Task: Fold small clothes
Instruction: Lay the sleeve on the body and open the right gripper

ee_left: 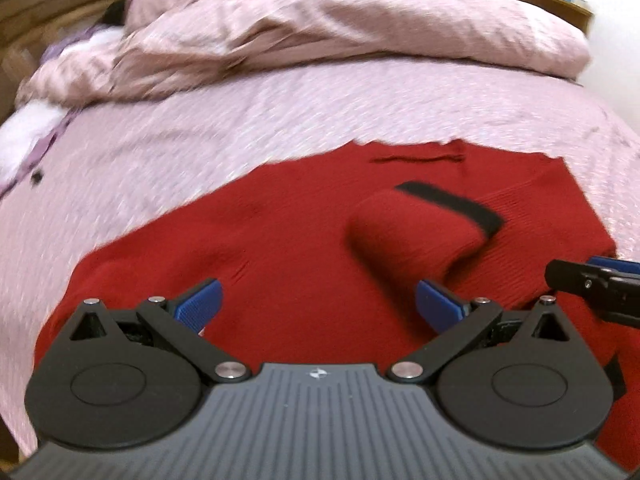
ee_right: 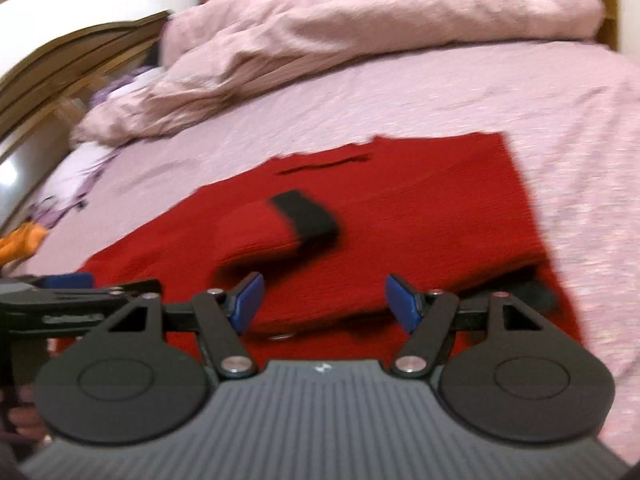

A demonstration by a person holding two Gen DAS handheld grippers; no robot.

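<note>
- Left wrist view: left gripper [ee_left: 318, 306] spread wide, blue pads [ee_left: 199, 305] well apart, nothing pinched between them.
- Hovering over the near part of a red knit sweater [ee_left: 280, 240]; contact between pads and cloth impossible to tell.
- Sweater spread flat on a pink bedsheet [ee_left: 200, 136], covering the near middle of the bed.
- One sleeve [ee_left: 408, 232] folded across the sweater's body, black cuff [ee_left: 452, 204] lying on the red knit, just ahead of the right-hand pad.
- Right gripper's tip [ee_left: 596, 280] poking in at the right edge, black with a bit of blue pad, over the sweater's right side.
- Rumpled pink duvet [ee_left: 320, 28] heaped along the far side of the bed, wooden headboard [ee_left: 52, 4] at far left.
- Whole picture smeared with motion blur.

- Right wrist view: right gripper [ee_right: 324, 302] also spread wide, blue pads [ee_right: 248, 300] apart, holding nothing.
- Folded lower edge of the sweater [ee_right: 420, 208] lying just ahead of and between the pads, a second layer of red visible beneath it.
- Sleeve [ee_right: 260, 232] with black cuff [ee_right: 306, 214] resting on the middle of the garment, beyond the left-hand pad.
- Left gripper [ee_right: 60, 288] in from the left edge, over the sweater's left side, close beside the right one; opening not readable from this angle.
- Pink bedsheet [ee_right: 500, 92] around the sweater, duvet [ee_right: 360, 12] piled behind, headboard [ee_right: 80, 52] at upper left, something orange [ee_right: 20, 244] at the left edge.
</note>
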